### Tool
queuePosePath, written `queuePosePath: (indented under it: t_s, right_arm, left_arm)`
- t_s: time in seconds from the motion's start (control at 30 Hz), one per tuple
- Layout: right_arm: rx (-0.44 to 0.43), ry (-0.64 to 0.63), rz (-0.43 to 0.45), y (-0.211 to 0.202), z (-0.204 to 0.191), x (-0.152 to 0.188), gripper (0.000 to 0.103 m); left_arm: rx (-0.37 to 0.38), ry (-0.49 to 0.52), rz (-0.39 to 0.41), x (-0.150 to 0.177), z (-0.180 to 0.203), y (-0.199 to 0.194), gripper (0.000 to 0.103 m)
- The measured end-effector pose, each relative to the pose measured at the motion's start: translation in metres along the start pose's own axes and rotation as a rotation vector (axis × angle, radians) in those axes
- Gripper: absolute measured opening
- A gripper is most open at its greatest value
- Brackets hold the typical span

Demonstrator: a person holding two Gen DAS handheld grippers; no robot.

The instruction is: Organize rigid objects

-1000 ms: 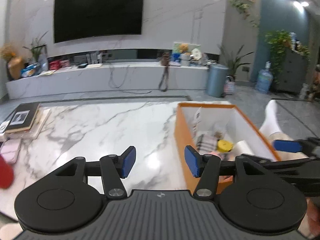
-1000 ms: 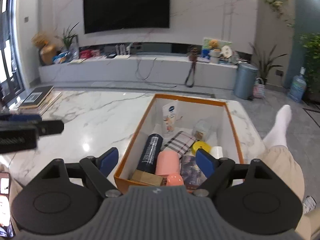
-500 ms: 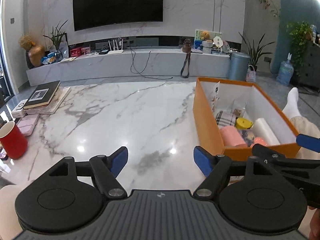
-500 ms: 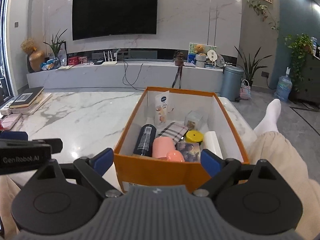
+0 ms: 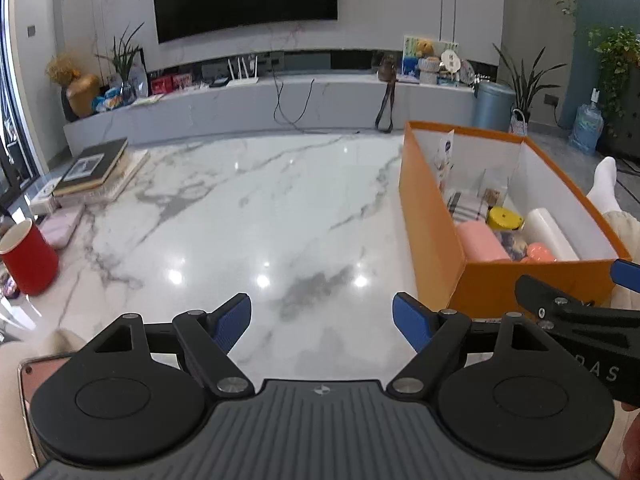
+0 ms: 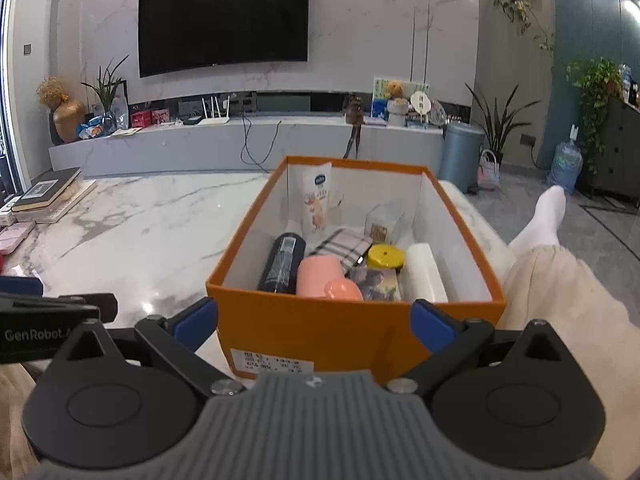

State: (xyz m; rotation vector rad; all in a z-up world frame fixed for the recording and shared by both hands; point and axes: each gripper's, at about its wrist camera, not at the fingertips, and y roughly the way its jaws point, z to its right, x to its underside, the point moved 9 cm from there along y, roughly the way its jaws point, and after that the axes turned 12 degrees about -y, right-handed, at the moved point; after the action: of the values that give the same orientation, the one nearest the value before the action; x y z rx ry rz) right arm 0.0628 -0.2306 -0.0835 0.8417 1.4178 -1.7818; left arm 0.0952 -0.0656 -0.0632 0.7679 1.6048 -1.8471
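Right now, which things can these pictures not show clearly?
- Box label, right view: print too small to read.
- Box contents, left view: near wall hides the dark bottle.
- Mug, left view: cut by the left edge.
- Phone, left view: mostly behind the left gripper.

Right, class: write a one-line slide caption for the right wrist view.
Open right hand-held gripper faces an orange box packed with household items on a marble table.
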Motion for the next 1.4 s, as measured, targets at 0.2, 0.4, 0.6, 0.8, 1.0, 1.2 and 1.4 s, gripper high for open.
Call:
queuePosePath:
  t_s: [0.2,0.4,0.6,0.8,1.0,1.2,1.4]
  right_arm:
    - [-0.013,0.002,-0.010,0.006,-0.003,0.005,0.100]
    - [-0.009,0.006,0.003,0.001,-0.001,0.003,0.100]
    - [-0.017,0.010,0.019,-0.001,0.000,0.003,0.100]
    - [-0.018,0.009,0.053,-0.005,-0.001,-0.003,0.100]
    - [-0.020,0.015,0.047,-0.004,0.000,0.000,0.100]
    - [-0.028,0.014,0.051,-0.005,0.000,0.000,0.100]
    - [-0.028,0.027,0.041,-0.003,0.002,0.001,0.100]
  left_arm:
    - [-0.022,-0.009,-0.016,0.005,-0.004,0.004,0.094]
    - [-0.023,-0.008,-0.011,0.004,-0.002,0.002,0.094]
    - [-0.029,-0.015,-0.002,0.005,-0.005,-0.001,0.094]
    - [-0.030,-0.018,0.022,0.001,-0.007,-0.008,0.094]
    - [-0.030,-0.017,0.023,0.000,-0.007,-0.011,0.094]
    - [-0.022,-0.013,0.030,0.000,-0.005,-0.013,0.094]
    - [-0.018,-0.014,0.038,-0.001,-0.005,-0.014,0.094]
